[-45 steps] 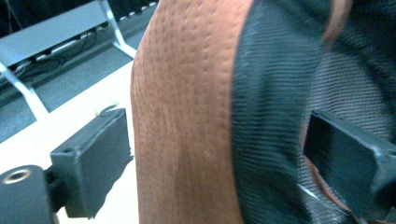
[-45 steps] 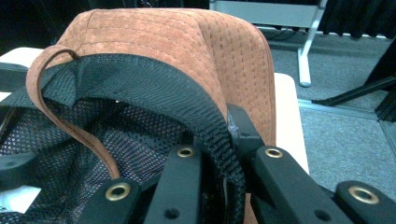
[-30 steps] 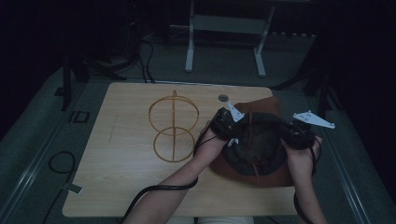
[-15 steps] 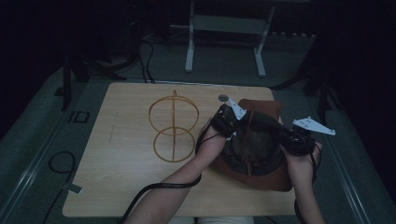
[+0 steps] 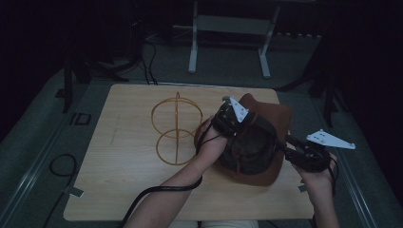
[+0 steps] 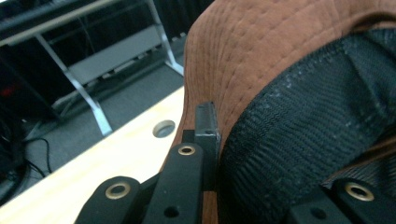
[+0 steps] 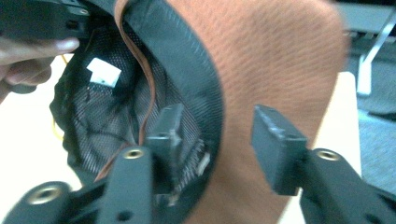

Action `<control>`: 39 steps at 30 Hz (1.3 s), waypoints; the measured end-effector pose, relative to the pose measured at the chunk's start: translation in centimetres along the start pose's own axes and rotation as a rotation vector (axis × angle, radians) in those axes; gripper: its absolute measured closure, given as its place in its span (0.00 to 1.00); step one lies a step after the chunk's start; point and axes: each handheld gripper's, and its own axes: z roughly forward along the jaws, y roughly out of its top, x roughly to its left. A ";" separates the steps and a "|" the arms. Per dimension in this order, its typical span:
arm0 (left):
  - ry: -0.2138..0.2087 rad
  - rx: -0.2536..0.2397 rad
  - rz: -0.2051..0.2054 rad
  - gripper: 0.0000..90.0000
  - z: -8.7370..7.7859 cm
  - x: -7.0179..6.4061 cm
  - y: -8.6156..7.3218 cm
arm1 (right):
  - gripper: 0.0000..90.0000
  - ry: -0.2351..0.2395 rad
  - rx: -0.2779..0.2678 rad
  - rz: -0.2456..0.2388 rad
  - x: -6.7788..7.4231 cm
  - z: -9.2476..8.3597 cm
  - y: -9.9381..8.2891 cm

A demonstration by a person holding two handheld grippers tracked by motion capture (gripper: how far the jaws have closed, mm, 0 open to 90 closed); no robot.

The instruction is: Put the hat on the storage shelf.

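Wooden table [image 5: 119,190] is sitting under dim light. Left of centre, a gold wire stand [image 5: 177,128] is standing upright: two hoops on a central rod, nothing on it.

Just right of it, the brown hat [image 5: 273,116] is lying upside down on the table's right half, black mesh lining [image 5: 249,147] facing up, a white label [image 7: 103,72] showing inside the crown.

Left gripper [image 5: 227,121] is sitting at the hat's left edge, jaws fully closed and pinching the brim where it meets the lining. In the left gripper view [image 6: 205,140] one jaw is pressing flat against the brown fabric, the other sitting on the mesh side. A round hole [image 6: 164,128] in the tabletop is showing just beyond the brim.

Right gripper [image 5: 291,145] is working at the hat's right edge. Its jaws have just been opening and are standing about half apart. In the right gripper view [image 7: 217,133] the brim is passing between them, one jaw over the lining, one over the brown outside, neither pad clearly pressing on it.
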 end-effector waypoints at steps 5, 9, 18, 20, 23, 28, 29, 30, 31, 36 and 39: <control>-0.017 -0.040 0.004 0.96 -0.8 0.3 -0.4 | 0.47 -0.032 -0.011 -0.010 -1.6 -1.2 -0.1; -0.042 -0.080 0.015 0.96 -1.9 0.3 -0.8 | 0.48 -0.058 0.002 0.012 -3.0 -1.1 -0.6; -0.145 -0.199 0.068 0.96 -4.6 0.7 -2.3 | 0.54 -0.067 0.034 0.035 -5.1 -0.1 -1.4; -0.173 -0.237 0.078 0.96 -5.1 0.9 -2.6 | 0.55 -0.057 0.032 0.034 -5.2 0.0 -1.4; -0.227 -0.304 0.099 0.96 -5.8 1.2 -3.1 | 0.55 -0.034 0.032 0.024 -5.0 0.3 -1.3; -0.277 -0.364 0.123 0.96 -6.9 1.4 -3.3 | 0.56 0.001 0.034 0.015 -4.7 0.7 -1.2; -0.312 -0.394 0.126 0.96 -7.3 1.6 -3.4 | 0.56 0.016 0.029 0.011 -4.4 0.9 -1.1; -0.331 -0.406 0.127 0.96 -7.5 1.7 -3.4 | 0.55 0.025 0.030 0.006 -4.3 1.0 -1.0; -0.331 -0.406 0.127 0.96 -7.5 1.7 -3.4 | 0.55 0.033 0.026 0.007 -4.1 1.1 -1.0; -0.438 -0.471 0.111 0.96 -8.2 2.5 -3.9 | 0.55 0.082 0.022 -0.013 -3.0 1.6 -0.9; -0.481 -0.505 0.118 0.96 -8.5 2.8 -4.2 | 0.55 0.119 0.006 -0.028 -2.2 1.8 -0.8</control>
